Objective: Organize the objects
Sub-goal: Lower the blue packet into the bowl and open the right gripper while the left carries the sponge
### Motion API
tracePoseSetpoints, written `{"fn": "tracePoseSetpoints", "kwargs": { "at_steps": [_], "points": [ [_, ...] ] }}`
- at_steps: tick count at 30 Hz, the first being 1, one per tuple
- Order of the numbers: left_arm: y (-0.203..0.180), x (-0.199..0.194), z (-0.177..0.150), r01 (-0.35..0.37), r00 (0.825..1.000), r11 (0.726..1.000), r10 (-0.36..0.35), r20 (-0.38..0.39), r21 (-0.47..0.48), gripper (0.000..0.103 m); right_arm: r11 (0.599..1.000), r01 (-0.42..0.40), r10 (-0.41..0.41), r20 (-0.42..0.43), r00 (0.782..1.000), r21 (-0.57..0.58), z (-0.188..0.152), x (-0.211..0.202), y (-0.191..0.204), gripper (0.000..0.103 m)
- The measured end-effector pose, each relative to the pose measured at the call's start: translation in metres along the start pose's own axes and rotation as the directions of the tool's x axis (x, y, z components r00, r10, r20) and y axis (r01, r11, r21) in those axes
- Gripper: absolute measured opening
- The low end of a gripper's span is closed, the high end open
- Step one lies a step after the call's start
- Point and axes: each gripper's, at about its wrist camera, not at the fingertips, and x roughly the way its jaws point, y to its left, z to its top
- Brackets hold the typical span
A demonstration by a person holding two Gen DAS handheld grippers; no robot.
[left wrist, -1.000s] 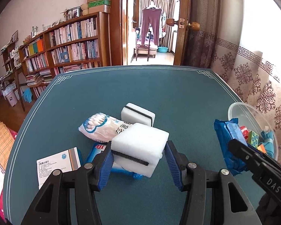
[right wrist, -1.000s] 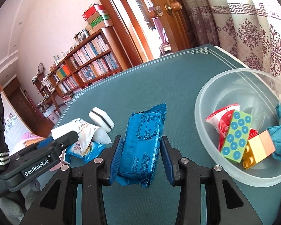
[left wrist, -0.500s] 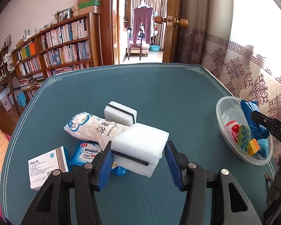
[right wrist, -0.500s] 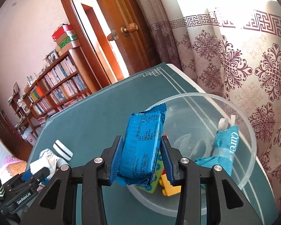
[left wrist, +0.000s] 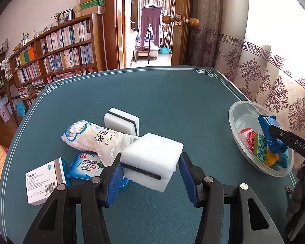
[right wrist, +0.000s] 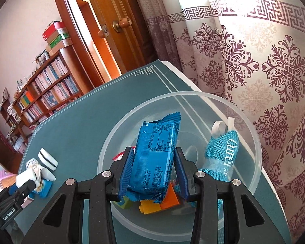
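Observation:
My right gripper (right wrist: 153, 172) is shut on a blue snack packet (right wrist: 155, 160) and holds it over the clear plastic bowl (right wrist: 252, 142). The bowl holds toy bricks (right wrist: 160, 203), a teal pouch (right wrist: 223, 154) and a red item. In the left wrist view the bowl (left wrist: 233, 113) stands at the table's right edge with the packet (left wrist: 269, 132) above it. My left gripper (left wrist: 150, 179) brackets a white sponge (left wrist: 152, 156) with a black stripe; the left pad touches it and a narrow gap shows at the right pad.
On the teal table (left wrist: 172, 93) lie a second white sponge (left wrist: 122, 120), a cotton swab bag (left wrist: 91, 136), a blue biscuit packet (left wrist: 85, 164) and a white medicine box (left wrist: 44, 179). A curtain (right wrist: 264, 61) hangs close behind the bowl. A bookshelf (left wrist: 57, 52) stands far left.
My right gripper carried the blue packet from the table to the right and over the bowl, then lower into it. My left gripper stayed around the sponge and drifted slightly.

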Motion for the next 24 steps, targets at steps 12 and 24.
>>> {"fn": "tracePoseSetpoints", "kwargs": {
  "at_steps": [12, 24],
  "points": [
    [-0.002, 0.003, -0.003, 0.007, 1.0, 1.0, -0.007, -0.014, 0.006, 0.057, 1.0, 0.004, -0.004, 0.001, 1.0, 0.02, 0.001, -0.001, -0.008, 0.042],
    [-0.004, 0.004, -0.003, 0.013, 1.0, 1.0, -0.013, -0.018, 0.012, 0.057, 0.998, 0.002, -0.001, -0.01, 1.0, 0.067, -0.001, -0.001, -0.019, 0.043]
  ]
}}
